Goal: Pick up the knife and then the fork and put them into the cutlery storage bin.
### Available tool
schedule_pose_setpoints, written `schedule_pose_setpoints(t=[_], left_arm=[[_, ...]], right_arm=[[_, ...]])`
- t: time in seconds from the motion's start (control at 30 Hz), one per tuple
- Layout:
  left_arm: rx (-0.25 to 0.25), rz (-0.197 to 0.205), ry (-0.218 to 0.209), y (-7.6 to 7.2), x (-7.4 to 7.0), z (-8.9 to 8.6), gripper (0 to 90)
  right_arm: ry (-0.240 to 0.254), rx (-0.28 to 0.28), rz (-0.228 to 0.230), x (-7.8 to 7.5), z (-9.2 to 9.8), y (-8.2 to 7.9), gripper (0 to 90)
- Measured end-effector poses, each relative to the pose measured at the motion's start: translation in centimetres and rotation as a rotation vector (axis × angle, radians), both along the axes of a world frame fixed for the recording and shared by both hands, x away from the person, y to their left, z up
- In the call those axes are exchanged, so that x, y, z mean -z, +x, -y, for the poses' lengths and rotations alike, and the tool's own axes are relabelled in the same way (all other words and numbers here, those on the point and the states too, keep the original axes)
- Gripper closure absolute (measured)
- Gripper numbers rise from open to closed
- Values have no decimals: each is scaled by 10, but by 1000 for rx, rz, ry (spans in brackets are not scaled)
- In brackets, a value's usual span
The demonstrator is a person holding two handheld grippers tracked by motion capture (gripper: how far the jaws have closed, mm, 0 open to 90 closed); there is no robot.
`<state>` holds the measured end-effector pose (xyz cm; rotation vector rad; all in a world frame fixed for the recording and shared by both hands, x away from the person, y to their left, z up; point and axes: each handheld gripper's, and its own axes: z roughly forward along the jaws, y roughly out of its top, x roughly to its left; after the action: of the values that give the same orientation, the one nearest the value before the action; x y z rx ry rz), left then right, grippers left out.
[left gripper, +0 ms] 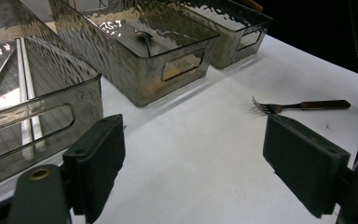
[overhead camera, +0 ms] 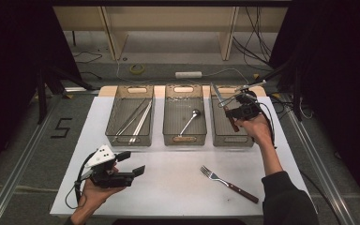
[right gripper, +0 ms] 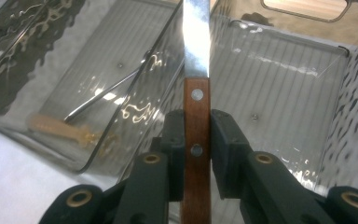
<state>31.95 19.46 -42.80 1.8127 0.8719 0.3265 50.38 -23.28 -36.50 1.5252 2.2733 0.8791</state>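
High view: sorting cutlery into three bins on the table (overhead camera: 178,187).

Over the right bin (overhead camera: 232,138), my right gripper (overhead camera: 234,111) pinches the knife (overhead camera: 225,108) by its wooden handle; next I lower and let go (gently). Left gripper (overhead camera: 131,164) waits, spread, empty; fork (overhead camera: 227,183) remains.

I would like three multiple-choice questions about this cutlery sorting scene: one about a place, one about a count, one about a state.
1. Where does the fork lie?
A. in the left bin
B. on the white table, in front of the bins
C. in the middle bin

2. How many clear bins stand in the row?
A. two
B. three
C. four

3. How are the jaws of the right hand-held gripper?
A. wide open, empty
B. shut on a spoon
C. shut on the knife's wooden handle

Answers:
1 B: it lies on the table, outside every bin.
2 B: left bin, middle bin, right bin.
3 C: both pads press the knife.
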Motion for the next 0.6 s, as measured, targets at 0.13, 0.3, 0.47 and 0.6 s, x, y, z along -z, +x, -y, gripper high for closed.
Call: schedule_pose_setpoints(t=[0.13,0.3,0.47,0.6], left_arm=[[1,1,0,0,0,0,203],[-1,0,-3,0,0,0,203],[3,1,0,0,0,0,203],[0,2,0,0,0,0,203]], right_arm=[[-4,20,-8,4,-2,6,772],[-14,57,-19,11,-2,13,772],[-22,82,-34,16,-2,18,772],[-24,99,-39,21,-4,19,772]])
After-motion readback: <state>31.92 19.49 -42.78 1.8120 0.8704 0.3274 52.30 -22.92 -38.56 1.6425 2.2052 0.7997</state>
